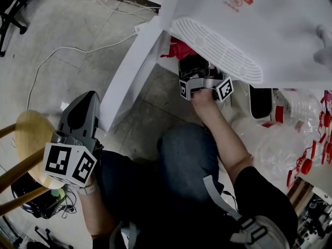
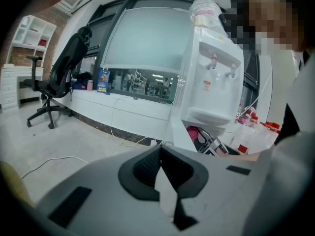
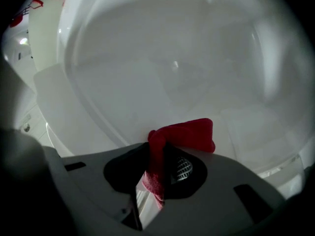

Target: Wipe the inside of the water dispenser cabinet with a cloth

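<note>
Where the white water dispenser (image 1: 249, 19) stands with its lower compartment open, the right gripper (image 3: 156, 154) sits inside, jaws clamped on a red terry cloth (image 3: 188, 134). One strip of the cloth is pinched between the pads and hangs down toward the camera; the bulk is folded out ahead of the jaws, toward the pale curved cabinet wall (image 3: 162, 73); whether it touches the wall cannot be told.

Head view: the person's right hand (image 1: 203, 100) holds that gripper just below the white perforated drip tray (image 1: 218, 48); a bit of red cloth shows in the opening under the tray's left end; the white cabinet door (image 1: 129, 69) is swung open to the left, over the grey floor (image 1: 78, 30).

The left gripper (image 2: 160, 151) is well apart from the cabinet, low at the person's left side, beside a round wooden stool (image 1: 28, 136); jaws together, nothing between them; its view looks across the floor at the dispenser front, two taps, bottle on top.

Clear plastic bottles with red caps (image 1: 282, 139) are heaped to the right of the person's arm; a thin white cable (image 1: 57, 53) trails over the floor; a black office chair (image 2: 59, 77) stands far off by the window wall.
</note>
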Available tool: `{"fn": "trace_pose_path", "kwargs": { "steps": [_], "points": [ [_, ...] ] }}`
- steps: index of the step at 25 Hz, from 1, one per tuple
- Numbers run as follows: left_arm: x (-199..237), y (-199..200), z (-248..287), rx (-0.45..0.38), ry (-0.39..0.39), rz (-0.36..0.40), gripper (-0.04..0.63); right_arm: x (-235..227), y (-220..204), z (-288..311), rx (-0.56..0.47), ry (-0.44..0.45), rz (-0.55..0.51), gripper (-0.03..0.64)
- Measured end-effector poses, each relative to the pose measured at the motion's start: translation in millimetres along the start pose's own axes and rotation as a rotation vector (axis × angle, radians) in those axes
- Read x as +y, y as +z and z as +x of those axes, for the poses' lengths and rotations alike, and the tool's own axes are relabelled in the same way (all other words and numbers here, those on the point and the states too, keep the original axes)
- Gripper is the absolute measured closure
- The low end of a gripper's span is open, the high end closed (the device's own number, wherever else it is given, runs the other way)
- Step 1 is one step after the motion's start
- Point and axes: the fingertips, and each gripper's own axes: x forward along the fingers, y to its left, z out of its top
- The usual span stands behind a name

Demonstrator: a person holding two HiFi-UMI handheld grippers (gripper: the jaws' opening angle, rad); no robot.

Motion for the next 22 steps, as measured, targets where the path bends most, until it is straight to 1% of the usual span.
{"fn": "trace_pose_path", "kwargs": {
  "steps": [9, 13, 15, 18, 22],
  "points": [
    [0, -1, 9, -0.004, -0.012, 0.003, 0.589, 26, 20, -34, -0.046, -0.079, -0.183, 0.525],
    [1, -1, 11, -0.008, -0.014, 0.005, 0.589, 37, 31, -47, -0.062, -0.124, -0.289, 0.525],
    [2, -1, 11, -0.008, -0.013, 0.007, 0.589, 42, 35, -54, -0.063, -0.162, -0.371, 0.525],
    [3, -1, 13, -0.01, -0.014, 0.007, 0.589, 41, 37, -63, -0.047, -0.248, -0.509, 0.525],
    [1, 0, 14, -0.016, -0.019, 0.012, 0.589, 39, 41, -68, -0.047, -0.323, -0.608, 0.525]
  ]
}}
